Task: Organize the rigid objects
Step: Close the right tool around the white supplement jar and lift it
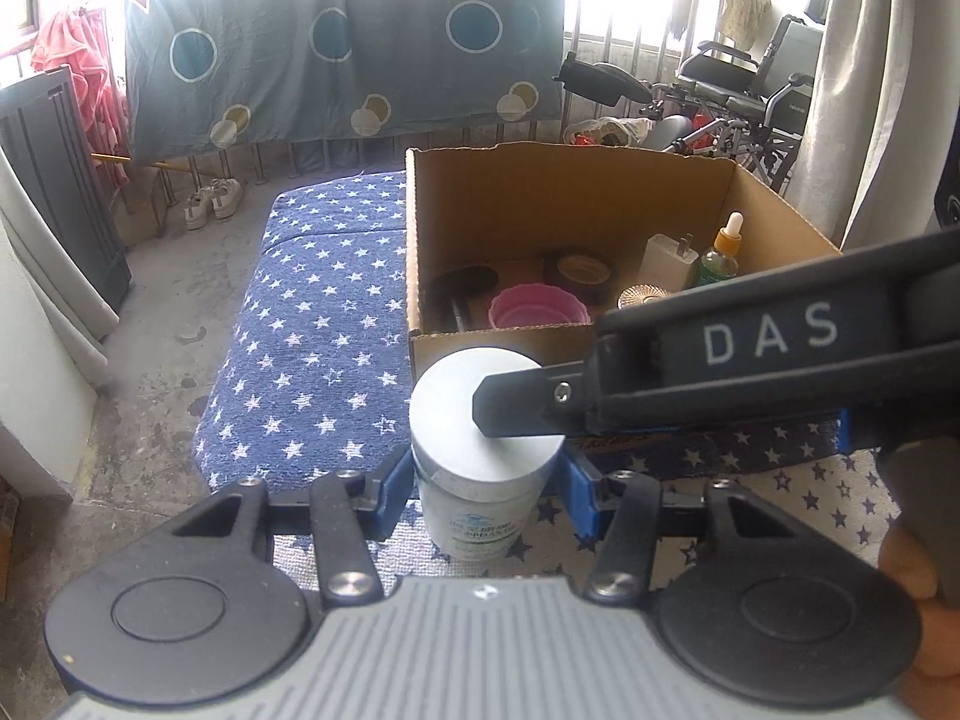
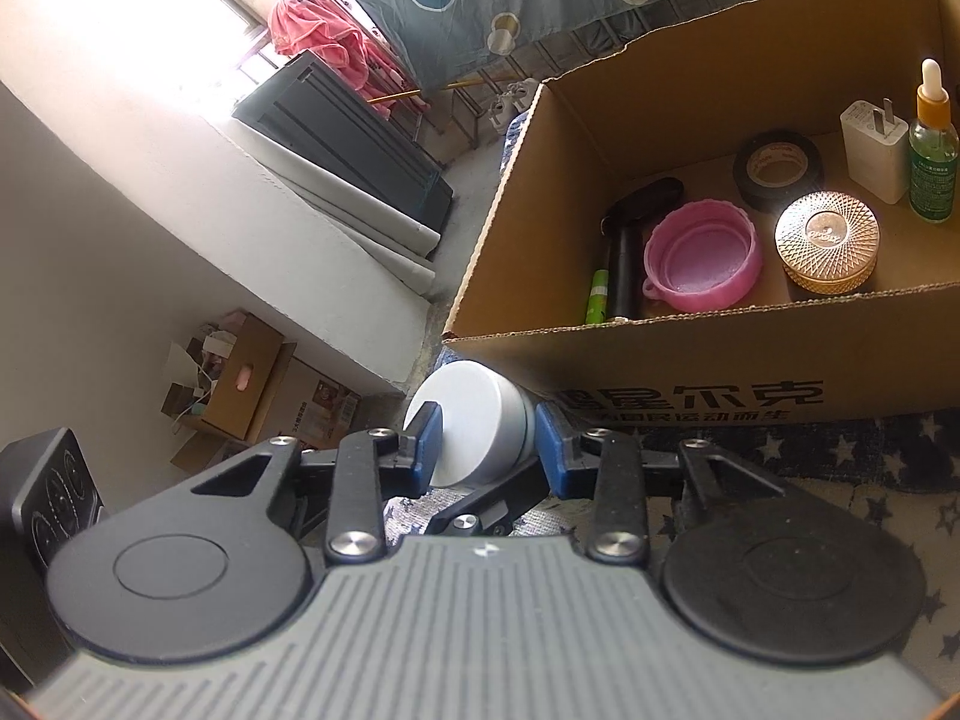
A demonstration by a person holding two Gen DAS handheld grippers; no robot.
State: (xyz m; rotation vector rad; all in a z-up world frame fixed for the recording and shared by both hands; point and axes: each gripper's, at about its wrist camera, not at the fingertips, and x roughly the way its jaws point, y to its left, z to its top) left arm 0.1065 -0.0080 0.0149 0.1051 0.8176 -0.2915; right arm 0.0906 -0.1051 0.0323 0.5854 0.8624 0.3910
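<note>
on the star-printed blue cloth (image 1: pixel 312 324), just in front of the cardboard box (image 1: pixel 522 192), a white jar (image 1: pixel 480 468) stands upright between both grippers. the left gripper (image 1: pixel 487 483) has its blue pads pressed on the jar's body from either side, below the lid, jaws partly closed around it. the right gripper (image 2: pixel 489 447) reaches in from the right and clamps the jar's lid (image 2: pixel 465 420) between its own blue pads; in the left wrist view one black finger (image 1: pixel 528 408) lies across the top of the lid.

the jar is a squat cylinder, smooth, with a matte pale-grey cap and a small printed label on its side. the cloth looks nubby, like towelling. the box is plain corrugated board with a torn upper edge and dark printed characters on its front. inside lie a pink scalloped plastic lid (image 2: pixel 699 252), a faceted gold-toned round jar (image 2: pixel 827 246), a roll of black tape (image 2: pixel 779 168), a white plug adapter (image 2: pixel 873 150), and a green glass dropper bottle (image 2: pixel 933 150).
</note>
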